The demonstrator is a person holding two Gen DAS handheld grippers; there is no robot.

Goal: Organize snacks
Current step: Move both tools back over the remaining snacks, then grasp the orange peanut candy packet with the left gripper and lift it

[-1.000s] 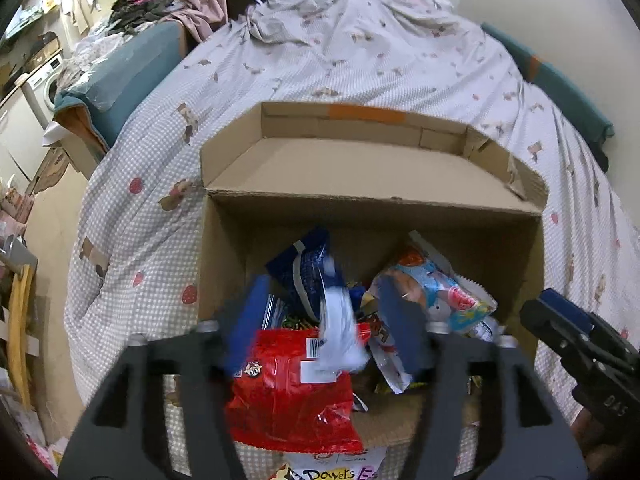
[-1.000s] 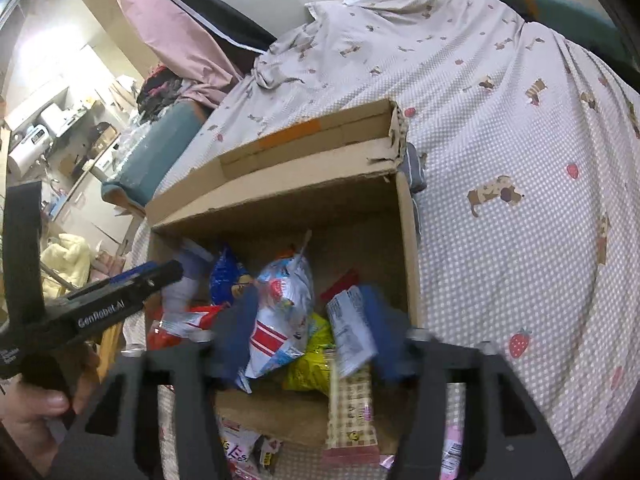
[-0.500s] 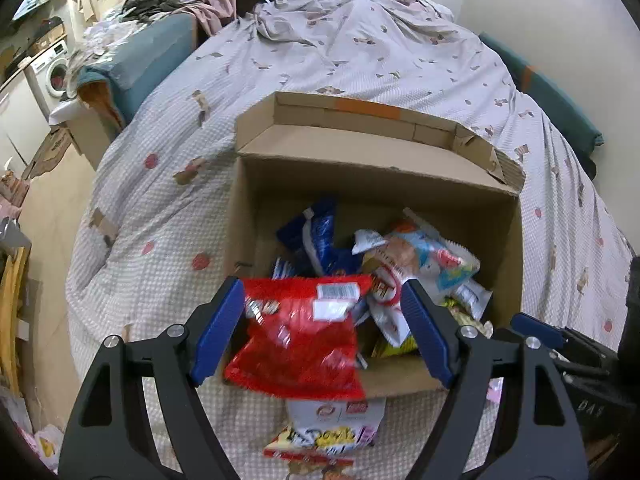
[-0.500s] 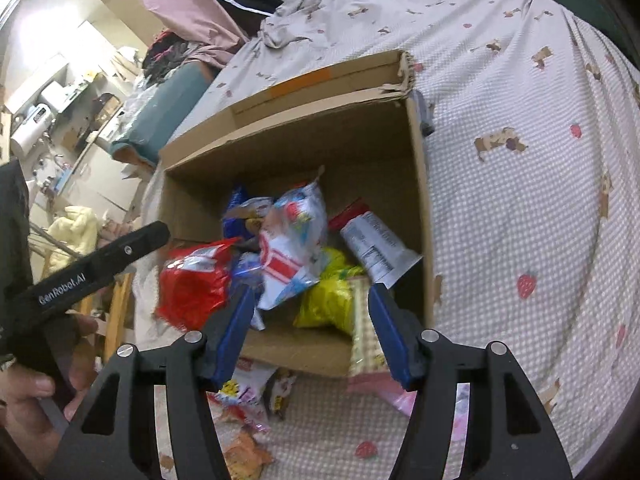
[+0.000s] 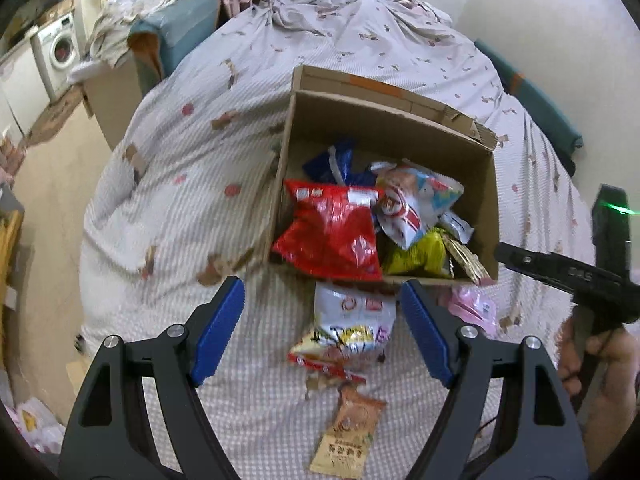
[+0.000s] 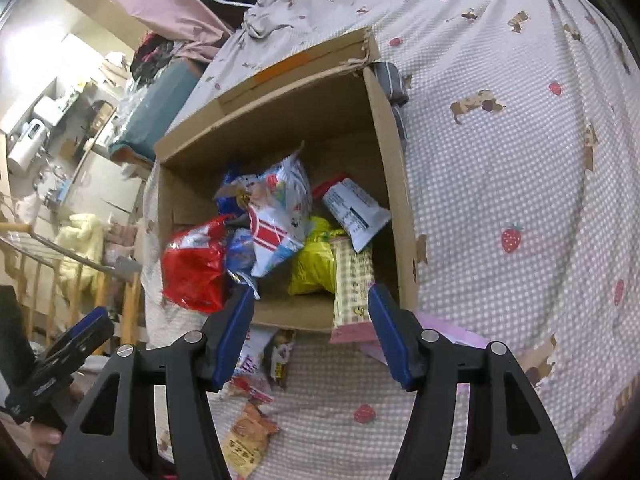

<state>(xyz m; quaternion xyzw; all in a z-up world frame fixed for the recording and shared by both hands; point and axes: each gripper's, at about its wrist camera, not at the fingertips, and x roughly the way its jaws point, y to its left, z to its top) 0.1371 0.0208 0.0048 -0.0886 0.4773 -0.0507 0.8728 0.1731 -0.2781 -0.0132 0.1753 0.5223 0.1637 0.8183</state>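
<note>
An open cardboard box [image 5: 492, 184] [image 6: 394, 184] lies on the bed, holding several snack bags. A red bag [image 5: 332, 236] [image 6: 196, 264] hangs over its near left edge. A white-red bag [image 5: 412, 208] [image 6: 280, 216], a yellow bag [image 5: 416, 256] [image 6: 314, 260] and a beige checked pack [image 6: 352, 280] lie beside it. My left gripper [image 5: 322, 328] is open and empty, held above a white snack bag [image 5: 352, 328] in front of the box. A tan packet [image 5: 348, 432] [image 6: 248, 436] lies nearer. My right gripper [image 6: 312, 332] is open and empty at the box's near edge.
A pink packet [image 5: 474, 308] [image 6: 452, 336] lies at the box's near right corner. The checked bedsheet [image 6: 520, 160] spreads to the right. The bed's left edge [image 5: 96, 240] drops to the floor. A washing machine [image 5: 60, 52] stands far left.
Both grippers have drawn back and up from inside the box to its near side. The red bag, once between my left fingers, now rests on the box edge.
</note>
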